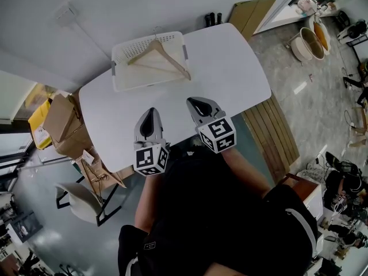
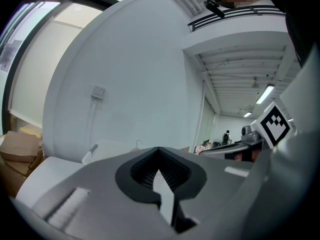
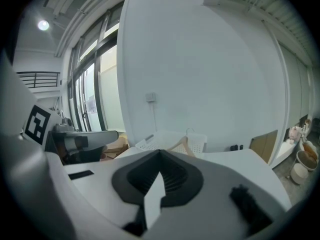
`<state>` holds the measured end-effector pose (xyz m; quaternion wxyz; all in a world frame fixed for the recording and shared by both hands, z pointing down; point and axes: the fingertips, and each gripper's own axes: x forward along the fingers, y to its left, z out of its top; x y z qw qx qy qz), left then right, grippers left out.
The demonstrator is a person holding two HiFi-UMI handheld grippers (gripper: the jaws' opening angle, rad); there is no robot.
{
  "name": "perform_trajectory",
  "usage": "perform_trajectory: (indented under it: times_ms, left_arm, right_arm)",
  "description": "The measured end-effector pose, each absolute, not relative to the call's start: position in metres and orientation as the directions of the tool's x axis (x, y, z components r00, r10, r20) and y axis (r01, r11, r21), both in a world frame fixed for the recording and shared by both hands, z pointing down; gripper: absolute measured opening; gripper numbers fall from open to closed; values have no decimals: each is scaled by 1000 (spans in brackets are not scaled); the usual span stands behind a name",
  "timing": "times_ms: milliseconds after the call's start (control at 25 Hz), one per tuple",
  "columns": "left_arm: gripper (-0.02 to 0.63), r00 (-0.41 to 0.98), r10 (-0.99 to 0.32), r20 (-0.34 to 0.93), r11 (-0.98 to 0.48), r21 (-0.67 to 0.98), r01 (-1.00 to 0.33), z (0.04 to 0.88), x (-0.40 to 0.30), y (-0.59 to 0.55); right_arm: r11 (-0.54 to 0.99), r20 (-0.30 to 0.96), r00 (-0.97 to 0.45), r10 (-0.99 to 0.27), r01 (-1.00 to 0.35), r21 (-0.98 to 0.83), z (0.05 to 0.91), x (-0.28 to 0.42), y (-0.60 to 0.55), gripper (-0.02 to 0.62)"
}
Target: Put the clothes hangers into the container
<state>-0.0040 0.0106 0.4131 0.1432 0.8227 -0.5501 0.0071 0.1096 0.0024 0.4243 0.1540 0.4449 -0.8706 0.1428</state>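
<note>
A wooden clothes hanger [image 1: 161, 55] lies tilted across the rim of a white slotted container [image 1: 123, 79] at the far left of the white table [image 1: 230, 68]. My left gripper [image 1: 152, 112] and right gripper [image 1: 194, 102] hover side by side over the table's near edge, well short of the container. Both are shut with nothing between the jaws. The right gripper view shows the hanger [image 3: 181, 145] and the container [image 3: 201, 143] ahead, beyond the shut right gripper [image 3: 160, 156]. From the left gripper [image 2: 159, 154], the container [image 2: 107, 146] shows low in its own view.
Cardboard boxes [image 1: 60, 122] and a chair [image 1: 80, 200] stand left of the table. A slatted wooden bench [image 1: 276, 131] runs along its right side. Two small dark objects [image 1: 213, 19] sit at the table's far edge, beside cardboard [image 1: 253, 13] leaning on the wall.
</note>
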Motion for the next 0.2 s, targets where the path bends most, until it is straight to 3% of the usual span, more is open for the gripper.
perform_trajectory:
  times_ms: [200]
  left_arm:
    - [6,402,-900,170,-360,230,-904,414,-1,12]
  right_arm:
    - [567,399,-555,-730,-818,-101,425,109,3,15]
